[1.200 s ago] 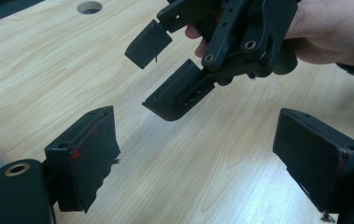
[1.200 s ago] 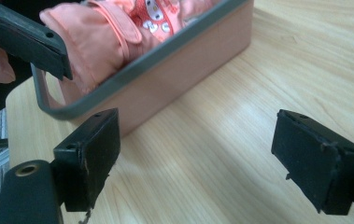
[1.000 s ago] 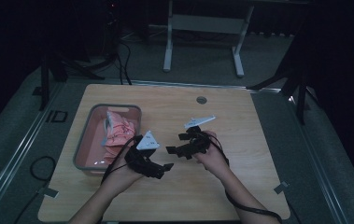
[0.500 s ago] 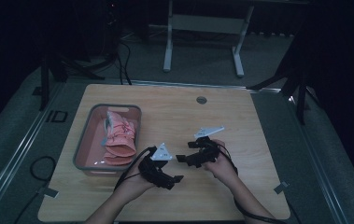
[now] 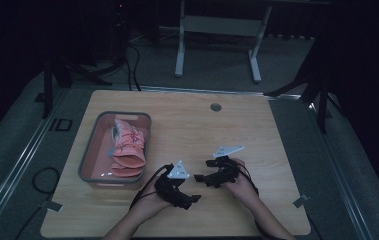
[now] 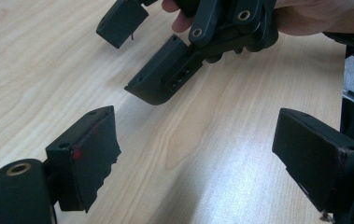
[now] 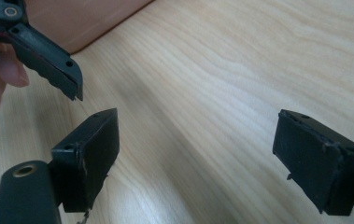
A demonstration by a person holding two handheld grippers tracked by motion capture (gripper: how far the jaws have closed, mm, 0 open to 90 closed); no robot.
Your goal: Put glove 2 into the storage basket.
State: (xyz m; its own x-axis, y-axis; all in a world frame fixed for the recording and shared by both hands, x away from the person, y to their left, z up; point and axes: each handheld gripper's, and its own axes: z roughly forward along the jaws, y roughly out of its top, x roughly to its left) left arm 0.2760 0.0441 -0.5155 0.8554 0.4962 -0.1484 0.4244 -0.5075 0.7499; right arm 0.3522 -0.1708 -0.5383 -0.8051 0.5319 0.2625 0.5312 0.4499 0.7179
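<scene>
At the left of the wooden table [image 5: 187,125] sits a grey bin [image 5: 88,160] holding pink-orange folded cloth items [image 5: 127,150]; its near wall is close to the left gripper but not touching it. The bin stands in from the table's left edge, with a strip of bare wood beside it.

The left gripper [image 5: 193,200] lies low over the near part of the table, just right of the bin's front corner, held in the person's left hand [image 5: 149,207]. Its jaws are spread wide with nothing between them. In the left gripper view the two black pads [image 6: 88,156] stand far apart over bare wood grain, and the right gripper hangs just beyond them, one of its jaws angled toward the gap.

The right gripper [image 5: 202,177] sits just beside the left one, their tips near each other, apart as far as the high view shows. It is held in the right hand [image 5: 239,185]. Its jaws also stand wide apart and empty; the right gripper view shows only wood between its pads [image 7: 90,156].

Open room is wide: the whole middle and far half of the table is bare but for a small round grommet [image 5: 215,107] near the far edge, and the right side is free to its edge.

The right gripper view gives a reddish-brown surface in its upper left corner and a fingertip by the left gripper's jaw. The high view alone gives the dark floor, the cables and the white stand legs [image 5: 179,50] beyond the table.
</scene>
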